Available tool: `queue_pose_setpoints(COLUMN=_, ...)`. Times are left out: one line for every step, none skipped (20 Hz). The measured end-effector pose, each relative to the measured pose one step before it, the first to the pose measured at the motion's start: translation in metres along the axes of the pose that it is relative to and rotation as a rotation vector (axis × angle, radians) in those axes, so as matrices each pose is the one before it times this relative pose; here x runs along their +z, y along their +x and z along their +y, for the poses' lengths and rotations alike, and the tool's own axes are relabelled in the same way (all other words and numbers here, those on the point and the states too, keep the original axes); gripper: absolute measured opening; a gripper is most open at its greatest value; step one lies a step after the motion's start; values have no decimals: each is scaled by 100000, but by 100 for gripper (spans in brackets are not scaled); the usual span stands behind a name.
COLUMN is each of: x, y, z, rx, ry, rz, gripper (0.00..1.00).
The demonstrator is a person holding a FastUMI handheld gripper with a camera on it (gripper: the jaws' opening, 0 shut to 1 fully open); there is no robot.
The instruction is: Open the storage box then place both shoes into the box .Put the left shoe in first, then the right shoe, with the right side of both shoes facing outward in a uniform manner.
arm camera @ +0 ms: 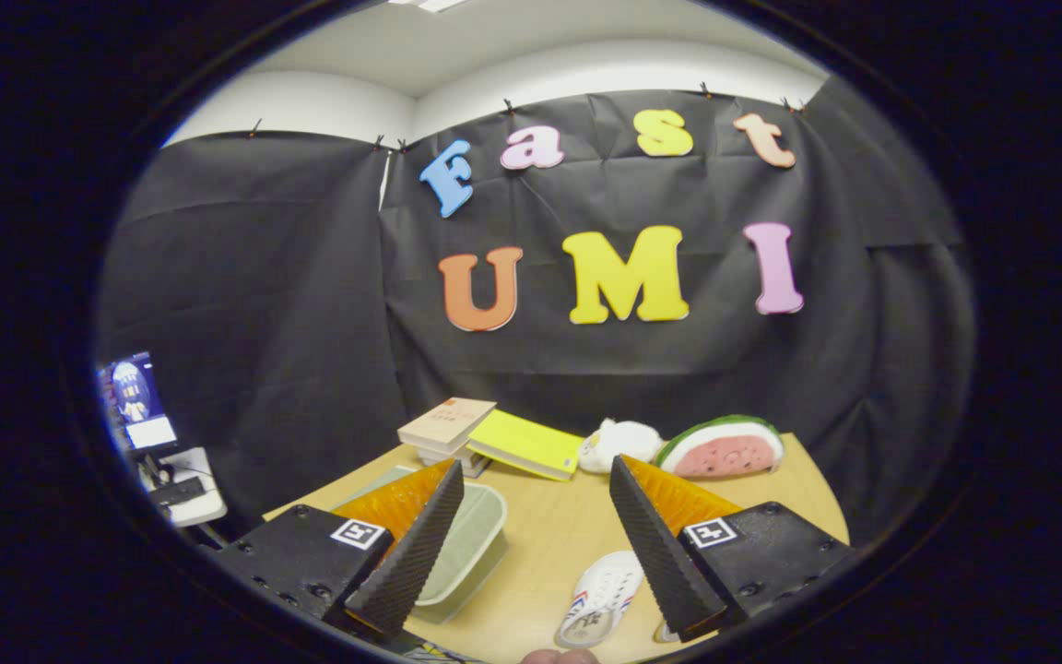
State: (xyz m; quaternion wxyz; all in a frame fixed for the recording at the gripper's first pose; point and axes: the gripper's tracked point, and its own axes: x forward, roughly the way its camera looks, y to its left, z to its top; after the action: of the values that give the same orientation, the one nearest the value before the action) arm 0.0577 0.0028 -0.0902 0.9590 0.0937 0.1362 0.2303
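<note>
Tongs (pixel 531 553) are spread wide with nothing between them, hovering above the tabletop (pixel 559 535). Closest in, a white sneaker (pixel 600 598) with striped sides lies just inside the right finger, and a bit of what might be the second shoe peeks out under that finger, too hidden to call. By the left finger sits the storage box (pixel 462 544), a pale greenish translucent tub, partly covered by the finger; I honestly can't tell from here whether the lid is on or already off.

If it's still shut, that's step one imo: come down on the near rim edge, pinch it square, lift straight so the tub doesn't skid. Then sort out which sneaker is the left one before grabbing.

Further back: stacked books (pixel 448 426), a yellow-green notebook (pixel 529 444), a white plush toy (pixel 619 443) and a watermelon-slice cushion (pixel 723 449) against the wall.
</note>
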Motion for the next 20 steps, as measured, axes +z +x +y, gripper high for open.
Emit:
queue_pose_setpoints(x=-953, y=639, z=186, rx=3140, ry=1997, rz=3002, gripper=100)
queue_pose_setpoints(x=-1021, y=597, z=111, rx=2612, ry=2245, rz=3122, gripper=100)
queue_pose_setpoints(x=-1130, y=706, z=239, rx=3322, ry=2419, rz=2944, gripper=100)
queue_pose_setpoints(x=-1198, y=430, z=519, rx=3929, ry=2805, rz=3436, gripper=100)
queue_pose_setpoints(x=-1228, y=732, z=508, rx=3954, ry=2981, rz=3484, gripper=100)
queue_pose_setpoints(x=-1242, y=681, z=201, rx=3181, ry=2912, rz=4082, gripper=100)
queue_pose_setpoints(x=-1014, y=833, z=182, rx=3075, ry=3352, rz=3234, gripper=100)
queue_pose_setpoints(x=-1021, y=728, z=204, rx=2824, ry=3386, rz=3279, gripper=100)
queue_pose_setpoints(x=-840, y=838, z=74, rx=2714, ry=3497, rz=3178, gripper=100)
queue_pose_setpoints(x=-765, y=734, z=116, rx=2407, ry=3205, rz=2963, gripper=100)
queue_pose_setpoints(x=-795, y=1005, z=-185, rx=1898, ry=3090, rz=3690, gripper=100)
queue_pose_setpoints(x=-641, y=738, z=-158, rx=1725, ry=3137, rz=2839, gripper=100)
queue_pose_setpoints(x=-501, y=735, z=-256, rx=1459, ry=3009, rz=3239, gripper=100)
queue_pose_setpoints(x=-385, y=655, z=-157, rx=1536, ry=2696, rz=2435, gripper=100)
queue_pose_setpoints(x=-362, y=873, z=-188, rx=1654, ry=2579, rz=2943, gripper=100)
queue_pose_setpoints(x=-327, y=895, z=-65, rx=2000, ry=2610, rz=2963, gripper=100)
queue_pose_setpoints(x=-239, y=680, z=-31, rx=1830, ry=2579, rz=2472, gripper=100)
queue_pose_setpoints(x=-439, y=348, z=-18, rx=2165, ry=2461, rz=2643, gripper=100)
queue_pose_setpoints(x=-250, y=380, z=10, rx=1917, ry=2033, rz=1701, gripper=100)
queue_pose_setpoints(x=-202, y=456, z=20, rx=1594, ry=2629, rz=2603, gripper=100)
